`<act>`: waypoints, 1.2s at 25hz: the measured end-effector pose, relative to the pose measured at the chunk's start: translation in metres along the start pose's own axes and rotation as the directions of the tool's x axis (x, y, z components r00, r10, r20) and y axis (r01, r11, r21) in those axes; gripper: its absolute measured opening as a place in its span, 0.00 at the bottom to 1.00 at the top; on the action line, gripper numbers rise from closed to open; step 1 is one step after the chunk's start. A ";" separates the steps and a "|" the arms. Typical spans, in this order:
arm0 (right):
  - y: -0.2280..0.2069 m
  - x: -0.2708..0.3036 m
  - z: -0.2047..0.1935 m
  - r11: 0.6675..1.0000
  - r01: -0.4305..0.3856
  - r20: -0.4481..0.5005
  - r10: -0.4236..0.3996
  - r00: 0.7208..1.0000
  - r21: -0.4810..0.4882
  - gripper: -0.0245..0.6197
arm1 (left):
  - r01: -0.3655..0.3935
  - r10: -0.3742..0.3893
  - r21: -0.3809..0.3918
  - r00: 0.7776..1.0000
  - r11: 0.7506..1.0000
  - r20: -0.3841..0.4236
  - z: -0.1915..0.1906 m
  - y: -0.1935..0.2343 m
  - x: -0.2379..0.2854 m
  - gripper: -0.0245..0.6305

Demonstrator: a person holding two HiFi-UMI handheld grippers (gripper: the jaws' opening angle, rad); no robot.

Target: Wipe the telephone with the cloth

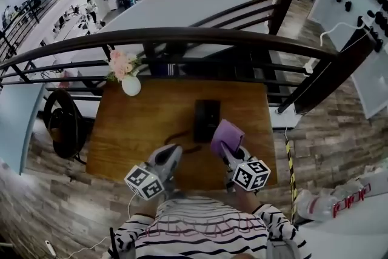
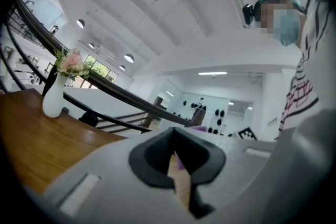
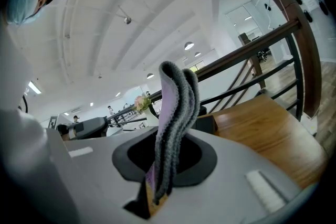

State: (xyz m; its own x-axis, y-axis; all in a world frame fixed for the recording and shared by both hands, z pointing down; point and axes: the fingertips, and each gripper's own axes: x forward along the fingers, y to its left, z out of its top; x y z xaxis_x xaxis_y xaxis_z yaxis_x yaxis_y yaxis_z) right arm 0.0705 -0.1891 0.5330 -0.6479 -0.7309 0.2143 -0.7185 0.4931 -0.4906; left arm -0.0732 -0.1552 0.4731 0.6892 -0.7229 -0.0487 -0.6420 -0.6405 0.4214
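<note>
On the wooden table (image 1: 136,124) the black telephone (image 1: 207,118) lies flat near the middle, lengthwise away from the person, with a dark cord (image 1: 182,135) looping off its near left corner. A white vase (image 1: 131,85) of pink flowers stands at the far left corner, close under the dark railing (image 1: 200,35).

The right gripper (image 1: 224,148) is clamped on the purple cloth (image 1: 227,135). In the right gripper view the cloth (image 3: 176,113) stands up out of the closed jaws as a folded strip, lilac on one face and grey along its edges, pointing towards the ceiling. From above, the cloth sits at the telephone's near right corner and overlaps it in the picture; whether it touches the telephone I cannot tell.

The left gripper (image 1: 174,151) hangs over the near part of the table, just left of the cord's end and near the right gripper, apart from the telephone. Its own view shows the gripper (image 2: 176,165) with its dark jaws drawn together on nothing, only a thin slit left between them, and the vase (image 2: 52,99) off to the left on the table.

The person's striped sleeves fill the bottom of the head view.
</note>
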 end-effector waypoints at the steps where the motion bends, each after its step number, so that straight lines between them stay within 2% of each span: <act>1: 0.000 0.008 0.000 1.000 0.003 -0.003 -0.003 1.000 -0.004 0.12 | 0.007 -0.007 -0.002 1.000 1.000 -0.003 0.002 0.006 0.001 0.04; 10: -0.021 0.087 -0.001 1.000 0.016 -0.058 -0.017 0.998 -0.026 0.12 | 0.018 -0.018 -0.016 1.000 1.000 -0.026 0.012 0.057 0.012 0.04; 20: -0.047 0.181 -0.009 0.997 0.014 -0.149 -0.024 0.988 -0.071 0.12 | -0.033 0.030 -0.054 0.998 0.998 -0.048 0.013 0.102 0.009 0.04; 30: -0.068 0.242 -0.037 0.992 -0.002 -0.283 -0.033 0.959 -0.124 0.12 | -0.079 0.073 -0.085 0.995 0.993 -0.062 0.004 0.126 0.009 0.04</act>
State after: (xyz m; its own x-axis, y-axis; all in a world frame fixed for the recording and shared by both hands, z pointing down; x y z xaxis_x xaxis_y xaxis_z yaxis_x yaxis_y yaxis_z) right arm -0.0471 -0.3821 0.6490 -0.6689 -0.5836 0.4605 -0.7428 0.5492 -0.3829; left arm -0.1494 -0.2429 0.5216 0.6596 -0.7506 0.0384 -0.6632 -0.5573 0.4995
